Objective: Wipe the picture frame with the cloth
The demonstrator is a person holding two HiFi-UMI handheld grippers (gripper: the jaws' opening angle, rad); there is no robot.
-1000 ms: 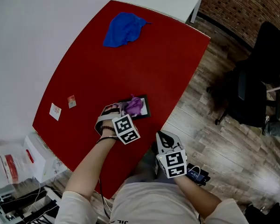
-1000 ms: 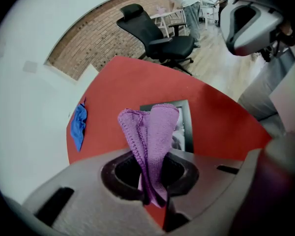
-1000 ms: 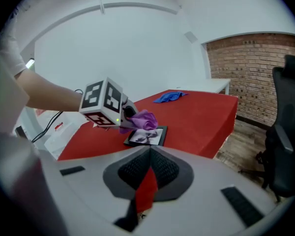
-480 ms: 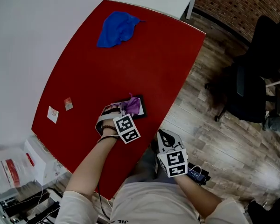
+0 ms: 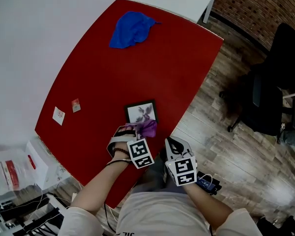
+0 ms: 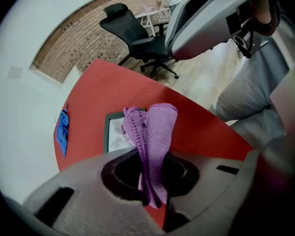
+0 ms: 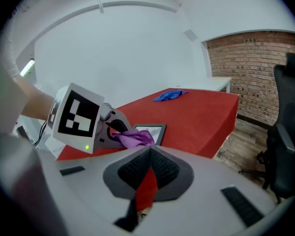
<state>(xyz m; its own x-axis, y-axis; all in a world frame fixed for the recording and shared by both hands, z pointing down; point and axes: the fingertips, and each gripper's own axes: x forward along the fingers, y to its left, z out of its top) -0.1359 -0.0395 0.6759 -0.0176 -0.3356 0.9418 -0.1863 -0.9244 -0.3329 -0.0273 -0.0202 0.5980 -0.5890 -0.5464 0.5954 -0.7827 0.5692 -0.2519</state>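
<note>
Overhead, the picture frame (image 5: 141, 113) shows plainly; closer, left gripper (image 6: 155, 181) clamps the cloth (image 6: 157, 127).

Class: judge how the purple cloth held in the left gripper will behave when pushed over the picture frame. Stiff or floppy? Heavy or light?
Probably floppy: the purple cloth bunches in soft folds beyond the left gripper, whose jaws pinch it. Likely light: that narrow pinch alone holds it up. It should drag, not slide, over the picture frame; its knit looks fuzzy.

Near edge of the picture frame (image 5: 141, 113) is hidden under the purple cloth (image 5: 146, 128). Two small cards (image 5: 58, 116) by the desk's (image 5: 113, 73) left edge: print too small to read.
</note>
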